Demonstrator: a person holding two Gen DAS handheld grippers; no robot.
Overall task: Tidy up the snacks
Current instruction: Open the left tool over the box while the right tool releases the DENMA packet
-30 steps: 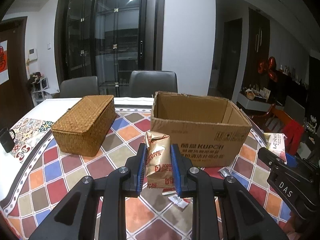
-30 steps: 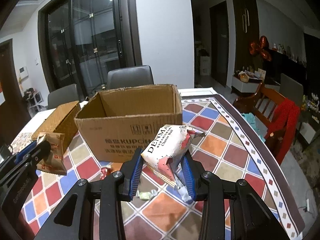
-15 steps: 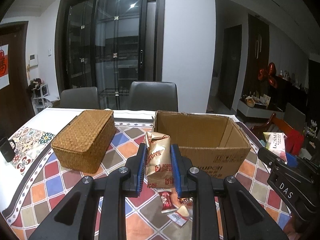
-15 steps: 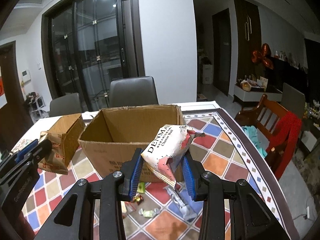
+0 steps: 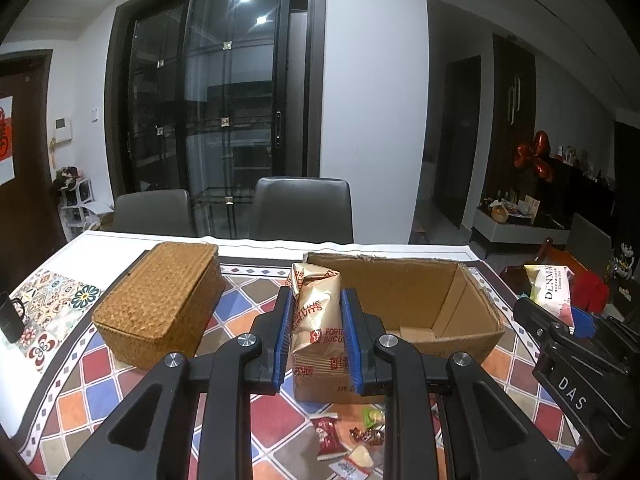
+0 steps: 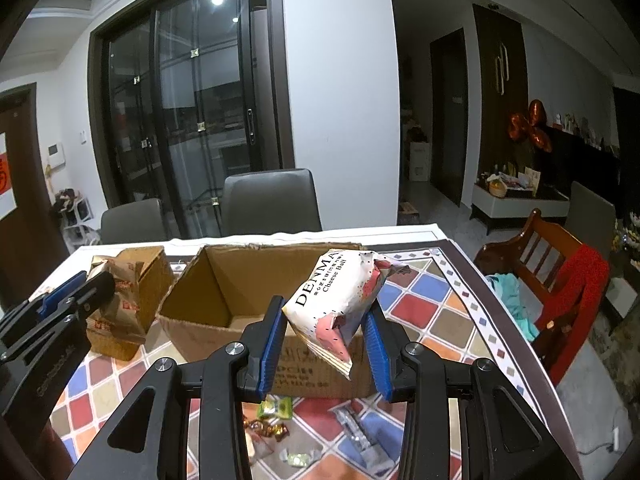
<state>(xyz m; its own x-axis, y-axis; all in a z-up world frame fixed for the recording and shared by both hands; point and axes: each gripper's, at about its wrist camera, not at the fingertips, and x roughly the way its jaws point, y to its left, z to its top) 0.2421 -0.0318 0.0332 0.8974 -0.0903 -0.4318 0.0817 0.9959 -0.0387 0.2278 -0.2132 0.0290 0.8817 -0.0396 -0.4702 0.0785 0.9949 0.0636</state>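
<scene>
The left tool (image 5: 316,332) pinches a crinkled gold foil packet of fortune biscuits (image 5: 316,312) upright between its blue pads, held in the air in front of the near left corner of the open brown cardboard box (image 5: 448,304). The right tool (image 6: 324,344) clamps a white and pink bag of cheese balls (image 6: 340,300), tilted, above the near wall of the same box. Both packets hang clear of the worktop (image 5: 256,296), which is covered in a coloured diamond pattern. A closed woven wicker basket (image 5: 160,300) sits left of the box, and small wrapped sweets (image 5: 332,440) lie loose in front of it.
</scene>
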